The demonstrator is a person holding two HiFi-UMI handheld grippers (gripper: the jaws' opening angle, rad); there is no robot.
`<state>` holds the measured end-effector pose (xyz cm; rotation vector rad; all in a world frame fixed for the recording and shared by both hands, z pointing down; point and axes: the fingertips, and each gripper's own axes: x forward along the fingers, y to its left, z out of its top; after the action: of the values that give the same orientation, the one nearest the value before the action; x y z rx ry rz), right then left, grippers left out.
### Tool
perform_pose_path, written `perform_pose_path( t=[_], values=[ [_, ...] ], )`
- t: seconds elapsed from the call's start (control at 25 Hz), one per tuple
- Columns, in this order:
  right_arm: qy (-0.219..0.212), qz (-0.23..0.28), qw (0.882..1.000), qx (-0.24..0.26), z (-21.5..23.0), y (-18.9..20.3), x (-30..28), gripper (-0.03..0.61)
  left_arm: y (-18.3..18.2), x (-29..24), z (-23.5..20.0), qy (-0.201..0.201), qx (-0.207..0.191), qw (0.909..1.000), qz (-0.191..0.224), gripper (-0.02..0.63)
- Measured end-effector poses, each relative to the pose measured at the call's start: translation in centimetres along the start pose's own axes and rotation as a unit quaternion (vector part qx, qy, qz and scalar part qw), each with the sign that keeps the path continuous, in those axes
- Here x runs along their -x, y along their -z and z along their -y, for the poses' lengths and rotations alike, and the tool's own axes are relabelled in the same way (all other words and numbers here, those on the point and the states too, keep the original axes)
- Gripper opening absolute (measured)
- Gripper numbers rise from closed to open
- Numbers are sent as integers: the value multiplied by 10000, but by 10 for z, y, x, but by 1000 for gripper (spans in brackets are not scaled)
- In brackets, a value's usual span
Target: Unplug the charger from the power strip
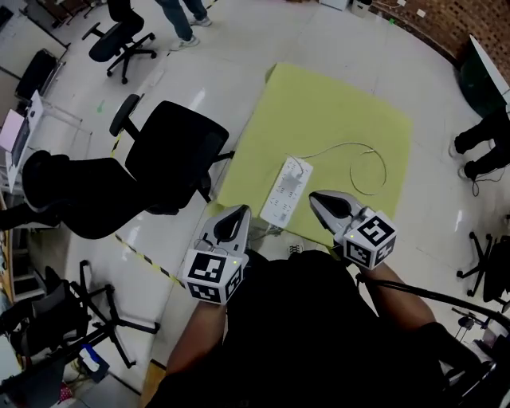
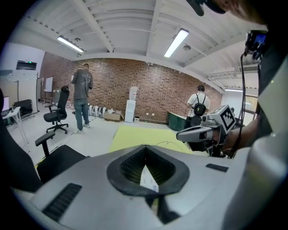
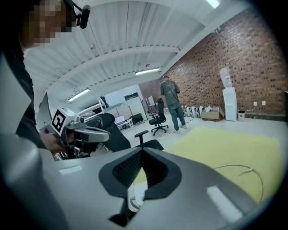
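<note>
A white power strip (image 1: 285,191) lies on a yellow-green floor mat (image 1: 335,111). A charger (image 1: 296,169) sits on its far end, and its thin white cable (image 1: 373,169) loops off to the right. My left gripper (image 1: 241,210) hovers just left of the strip's near end, shut and empty. The right gripper (image 1: 313,197) hangs just right of that end, also shut with nothing in it. In the left gripper view the strip (image 2: 148,179) shows through the gap behind the jaws, with the right gripper (image 2: 182,134) alongside. The right gripper view shows the strip (image 3: 135,196) and the cable (image 3: 246,172).
A black office chair (image 1: 177,153) stands against the mat's left edge, with another chair (image 1: 121,38) farther back. People stand at the top (image 1: 182,22) and at the right (image 1: 486,142). Yellow-black tape (image 1: 145,256) crosses the floor near my left side.
</note>
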<state>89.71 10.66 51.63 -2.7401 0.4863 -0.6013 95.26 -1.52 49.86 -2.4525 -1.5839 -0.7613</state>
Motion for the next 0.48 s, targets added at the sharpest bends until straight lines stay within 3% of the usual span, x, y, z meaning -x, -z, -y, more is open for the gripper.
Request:
perform_pose_path(
  t=[0.2,0.48],
  values=[
    [909,-77,9958,-87,23,-1,-1,3,-13,-35,-24,842,-300,9959,-118,5],
    [1969,-549,9787,208,46,6,-22,13,-27,-59,-72,1718,-601,9831,-206,5]
  ],
)
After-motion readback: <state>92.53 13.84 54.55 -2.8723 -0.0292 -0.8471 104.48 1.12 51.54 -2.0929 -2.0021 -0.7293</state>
